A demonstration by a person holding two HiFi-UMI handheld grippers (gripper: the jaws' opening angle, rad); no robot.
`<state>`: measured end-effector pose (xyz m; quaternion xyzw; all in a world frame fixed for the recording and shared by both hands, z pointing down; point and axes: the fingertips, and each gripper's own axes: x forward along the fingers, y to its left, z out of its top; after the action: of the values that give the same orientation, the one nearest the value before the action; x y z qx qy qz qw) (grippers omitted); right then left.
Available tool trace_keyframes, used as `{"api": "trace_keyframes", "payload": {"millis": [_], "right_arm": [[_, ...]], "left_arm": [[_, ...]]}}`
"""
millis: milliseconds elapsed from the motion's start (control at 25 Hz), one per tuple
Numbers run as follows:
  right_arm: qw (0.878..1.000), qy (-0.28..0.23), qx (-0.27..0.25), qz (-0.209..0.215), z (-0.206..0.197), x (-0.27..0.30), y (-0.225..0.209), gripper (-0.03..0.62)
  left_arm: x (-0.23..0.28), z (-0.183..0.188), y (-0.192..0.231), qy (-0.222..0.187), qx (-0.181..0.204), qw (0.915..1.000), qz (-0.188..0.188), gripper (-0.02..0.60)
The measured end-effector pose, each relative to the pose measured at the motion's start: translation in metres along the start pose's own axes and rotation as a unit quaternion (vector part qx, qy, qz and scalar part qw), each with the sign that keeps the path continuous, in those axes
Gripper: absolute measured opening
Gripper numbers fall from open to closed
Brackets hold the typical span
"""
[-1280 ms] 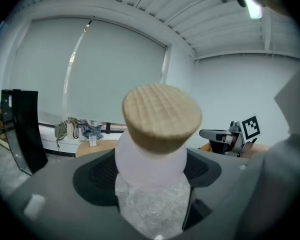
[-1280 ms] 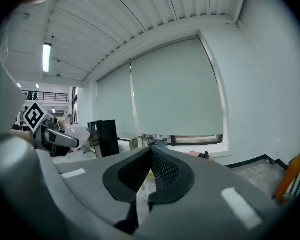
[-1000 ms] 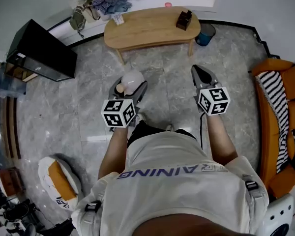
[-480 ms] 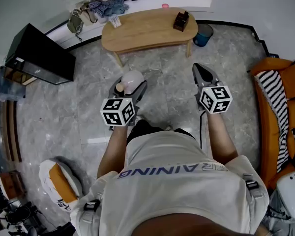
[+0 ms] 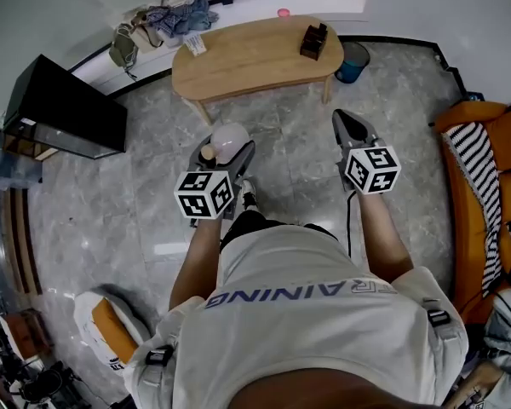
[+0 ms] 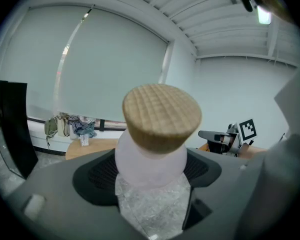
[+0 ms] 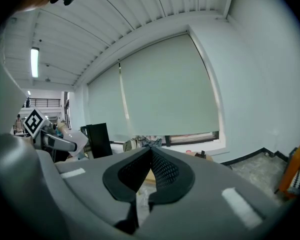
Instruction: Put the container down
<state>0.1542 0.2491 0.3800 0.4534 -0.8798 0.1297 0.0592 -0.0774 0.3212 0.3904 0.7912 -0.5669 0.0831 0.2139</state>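
A pale frosted container (image 6: 150,161) with a round cork lid (image 6: 161,115) sits between the jaws of my left gripper (image 6: 151,171), which is shut on its body. In the head view the container (image 5: 231,139) is held in the air over the grey floor, at the tip of the left gripper (image 5: 224,156). My right gripper (image 5: 351,129) is level with it to the right, its jaws closed together on nothing. The right gripper view shows the same gripper (image 7: 149,170) with its pads touching at the tips.
A light wooden oval table (image 5: 255,54) stands ahead with a small dark box (image 5: 314,37) on its right end. A black cabinet (image 5: 64,109) is at the left, a blue bin (image 5: 354,60) by the table, an orange striped seat (image 5: 485,203) at the right.
The view has drifted slightly as the person steps; the table sits a little further left and lower. Both grippers hold their pose and the container stays gripped.
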Motion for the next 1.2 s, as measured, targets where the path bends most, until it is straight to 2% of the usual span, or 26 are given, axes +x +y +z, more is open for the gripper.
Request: {"api": "trace_keyframes", "payload": {"millis": [240,800,1200], "right_arm": [[1.0,0.01,-0.001,-0.029,0.017,0.057,-0.016,0.017],[0.997,0.029,-0.013,-0.067,0.06,0.23,0.002,0.017],[0.991,0.066,0.031,-0.112,0.029,0.27,-0.04,0.017]], "left_arm": [[0.052,0.031,0.04,0.002,0.0,0.9995,-0.031,0.391],[0.151,0.107,0.191,0.027,0.009,0.9968,-0.074,0.391],[0.222,0.116,0.219,0.061,0.005,0.9926,-0.104,0.391]]}}
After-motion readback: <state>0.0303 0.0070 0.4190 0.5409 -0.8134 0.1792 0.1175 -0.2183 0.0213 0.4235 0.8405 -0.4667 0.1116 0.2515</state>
